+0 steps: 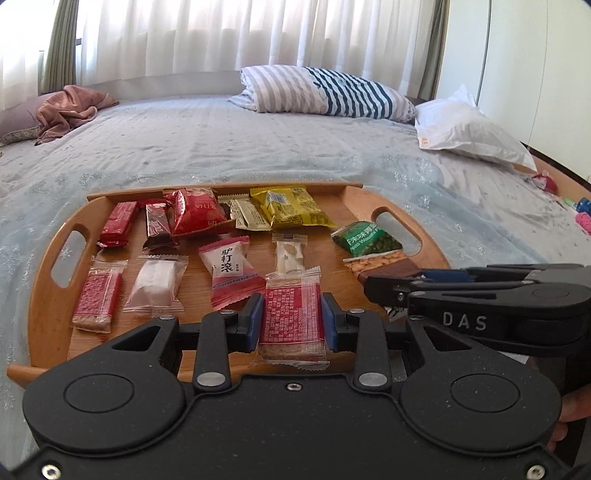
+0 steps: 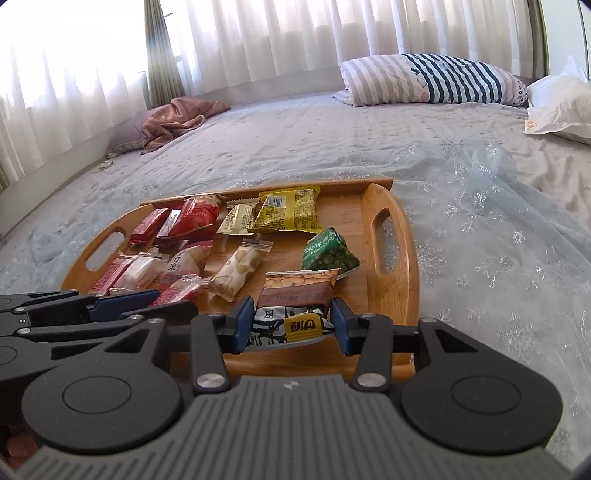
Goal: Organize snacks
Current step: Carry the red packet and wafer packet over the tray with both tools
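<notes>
A wooden tray (image 1: 373, 206) sits on the bed (image 1: 221, 147), covered with wrapped snacks. The left gripper (image 1: 291, 319) straddles a clear-wrapped red snack bar (image 1: 291, 314) at the tray's near edge, its blue pads (image 1: 254, 317) right against the wrapper's sides — it looks clamped on the bar, which lies flat on the wood. The right gripper (image 2: 291, 321) is at the near right part of the tray, its pads (image 2: 243, 321) pressed to both sides of a brown biscuit packet (image 2: 295, 295), grasping it; the packet's near end shows a yellow and black label.

Just beyond that packet lies a green pea packet (image 2: 327, 251), close to the right handle slot. Along the far rim sit a yellow packet (image 1: 291, 206), a small beige packet (image 1: 247, 214), a puffy red packet (image 1: 195, 212) and two slim red bars (image 1: 118, 223). In the middle row are a pink packet with black characters (image 1: 229, 273), a pale nougat bar (image 1: 290, 254), a white sweet in clear wrap (image 1: 155, 284) and another red bar (image 1: 98, 299) at the left.

Farther back on the bed lie a striped pillow (image 1: 325, 92), a white pillow (image 1: 465, 129) and a crumpled pink cloth (image 1: 70, 109) — curtains (image 1: 221, 33) hang behind them
</notes>
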### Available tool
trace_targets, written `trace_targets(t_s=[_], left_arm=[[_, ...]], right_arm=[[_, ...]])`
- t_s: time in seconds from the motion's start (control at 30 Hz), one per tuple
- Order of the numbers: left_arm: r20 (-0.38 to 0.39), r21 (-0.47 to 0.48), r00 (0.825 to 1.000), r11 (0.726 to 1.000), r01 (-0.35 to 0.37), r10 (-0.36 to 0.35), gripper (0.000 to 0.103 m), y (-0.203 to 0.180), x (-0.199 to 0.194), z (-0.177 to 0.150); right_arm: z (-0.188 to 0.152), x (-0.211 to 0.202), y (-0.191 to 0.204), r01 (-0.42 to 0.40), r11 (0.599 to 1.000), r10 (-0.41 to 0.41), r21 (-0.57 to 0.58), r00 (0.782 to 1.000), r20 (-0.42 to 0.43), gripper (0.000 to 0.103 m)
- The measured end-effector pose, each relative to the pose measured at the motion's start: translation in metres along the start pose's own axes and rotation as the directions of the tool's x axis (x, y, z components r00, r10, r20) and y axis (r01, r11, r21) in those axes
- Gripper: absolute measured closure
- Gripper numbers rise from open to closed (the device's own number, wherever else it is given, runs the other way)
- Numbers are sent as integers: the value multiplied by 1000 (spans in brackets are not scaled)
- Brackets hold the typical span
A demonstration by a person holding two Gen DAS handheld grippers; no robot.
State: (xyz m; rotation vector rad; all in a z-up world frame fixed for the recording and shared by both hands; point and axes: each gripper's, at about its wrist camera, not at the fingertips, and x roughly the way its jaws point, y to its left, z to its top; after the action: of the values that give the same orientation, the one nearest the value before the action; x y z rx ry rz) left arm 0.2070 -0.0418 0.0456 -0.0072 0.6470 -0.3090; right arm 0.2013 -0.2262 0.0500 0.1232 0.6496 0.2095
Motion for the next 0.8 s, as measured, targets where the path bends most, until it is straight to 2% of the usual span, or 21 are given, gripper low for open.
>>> trace_targets(t_s=[0.2, 0.8], left_arm=[[-14, -4, 999, 999, -40, 39, 71, 9, 13, 0], [-32, 12, 997, 998, -65, 66, 71, 12, 41, 8]], right_arm=[[3, 9, -4, -1, 1000, 1, -7, 1000, -18, 54], [6, 24, -5, -5, 1000, 5, -2, 999, -41, 53]])
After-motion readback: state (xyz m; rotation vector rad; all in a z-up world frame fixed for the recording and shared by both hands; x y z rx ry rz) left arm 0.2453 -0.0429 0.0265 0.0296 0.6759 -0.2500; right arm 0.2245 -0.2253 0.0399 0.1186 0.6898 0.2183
